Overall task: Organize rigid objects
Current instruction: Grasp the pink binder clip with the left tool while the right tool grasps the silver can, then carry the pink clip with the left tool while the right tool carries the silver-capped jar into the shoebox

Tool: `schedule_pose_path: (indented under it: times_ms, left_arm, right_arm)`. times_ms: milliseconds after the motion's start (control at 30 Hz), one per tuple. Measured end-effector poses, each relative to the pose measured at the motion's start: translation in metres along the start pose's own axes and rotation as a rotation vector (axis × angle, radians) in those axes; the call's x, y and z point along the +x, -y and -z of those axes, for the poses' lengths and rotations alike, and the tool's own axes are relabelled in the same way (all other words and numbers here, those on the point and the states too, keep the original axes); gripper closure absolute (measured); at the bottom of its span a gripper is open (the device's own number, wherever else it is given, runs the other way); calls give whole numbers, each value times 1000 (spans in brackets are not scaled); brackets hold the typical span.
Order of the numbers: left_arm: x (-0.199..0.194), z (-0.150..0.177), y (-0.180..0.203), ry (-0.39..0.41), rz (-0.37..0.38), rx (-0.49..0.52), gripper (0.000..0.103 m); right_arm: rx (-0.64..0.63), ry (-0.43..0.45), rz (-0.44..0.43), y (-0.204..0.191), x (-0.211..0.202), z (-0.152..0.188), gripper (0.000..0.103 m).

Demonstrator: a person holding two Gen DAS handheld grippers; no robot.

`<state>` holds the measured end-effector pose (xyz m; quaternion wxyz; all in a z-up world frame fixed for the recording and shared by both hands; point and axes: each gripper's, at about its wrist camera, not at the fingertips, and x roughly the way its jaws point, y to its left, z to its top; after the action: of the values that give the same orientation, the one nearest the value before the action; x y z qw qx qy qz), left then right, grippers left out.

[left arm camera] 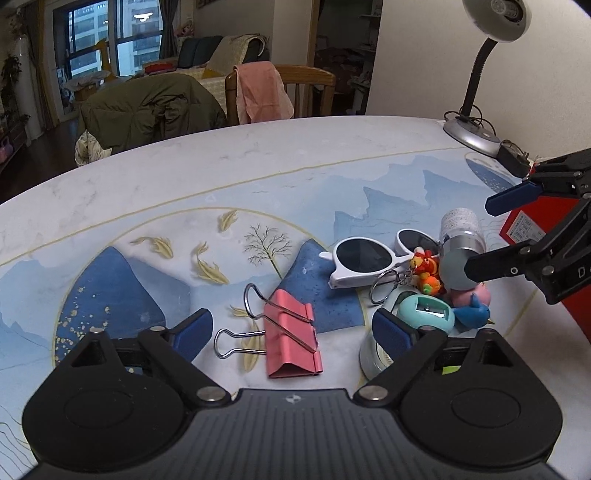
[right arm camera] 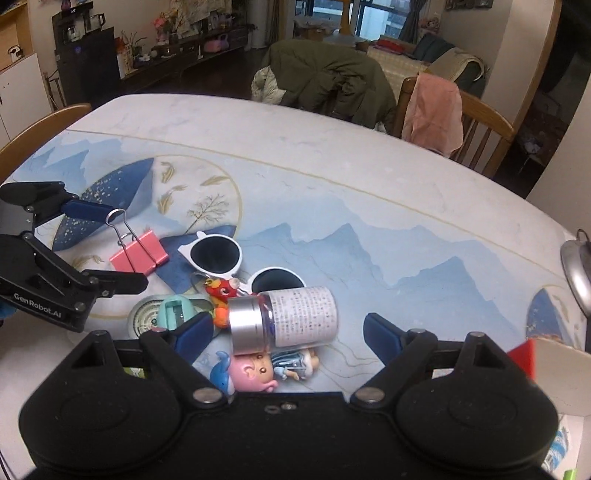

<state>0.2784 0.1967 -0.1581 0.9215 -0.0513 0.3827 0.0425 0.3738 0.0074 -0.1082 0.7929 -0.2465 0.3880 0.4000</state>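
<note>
Two grippers angled down over table [left arm camera: 258, 155]: left gripper [left arm camera: 291, 332] jaws spread around pink binder clip [left arm camera: 293, 334]; right gripper [right arm camera: 284, 334] jaws spread around bottle [right arm camera: 284, 319].

Tape roll [left arm camera: 369, 354] mostly hidden behind left tongs' [left arm camera: 291, 328] right pad and the teal sharpener [left arm camera: 426, 314]. Bottle [right arm camera: 284, 321] as landmark: the striped figure [right arm camera: 295, 363] lies partly under it, and the far sunglasses lens [right arm camera: 277, 280] is cut by it. Bottle label print too small to read. Red box [left arm camera: 532, 229] right of bottle, cut by picture edge. Lamp [left arm camera: 495, 18] head clipped at top.
</note>
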Motion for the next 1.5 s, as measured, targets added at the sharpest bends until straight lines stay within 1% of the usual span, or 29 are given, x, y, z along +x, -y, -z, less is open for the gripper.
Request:
schedule_pose_path:
  times_ms: [33,100,200,333,367,400,433,500,567,600,800,1000,1067,1267,1433,1500]
  left_arm:
    - [2,1,1,1,-4,3,11]
    - [6,3,1,-8,-6,6,28]
    - [11,6,3,-12,-15,20,39]
    - [11,8,6,6,-39,45,48]
    - [11,8,7,11,-44,54,55]
    - [11,9,8,14,-56,69,59]
    - [11,9,10,15,-68,84,60]
    - [10,10,13,20,-65,103,67]
    - [9,11,17,23,-70,129,70]
    - [9,11,19,24,-76,133,70]
    - [7,9,16,12,-70,103,71]
    - [-2,10,8,16,-70,53,71]
    - [-8,10,6,21,-66,34,71]
    - [-33,11,5,35,-51,-19,71]
    - [-61,7,12,46,-18,-58,71]
    - [-70,3,16,31,11,-90,71]
  right_arm:
    - [-2,-4,-9,1,2,0,15]
    - [-11,-6,-14,1,5,-1,15]
    - [-15,-10,-27,2,8,-2,17]
    - [-8,-13,-35,4,13,-2,20]
    - [-9,-15,-37,4,14,-2,21]
    - [-12,-17,-37,4,15,-2,23]
    - [-14,-17,-38,4,16,-2,24]
    - [-16,-20,-34,3,17,-2,26]
    - [-19,-22,-34,1,18,-1,29]
    - [-20,-20,-34,1,17,-1,31]
    - [-7,-5,1,-3,11,2,32]
    - [70,16,9,-1,-12,9,32]
    - [93,18,17,-2,-22,13,32]
    - [154,42,3,-9,-57,28,32]
    - [182,65,-3,-15,-88,40,32]
    - [197,78,-3,-15,-101,44,32]
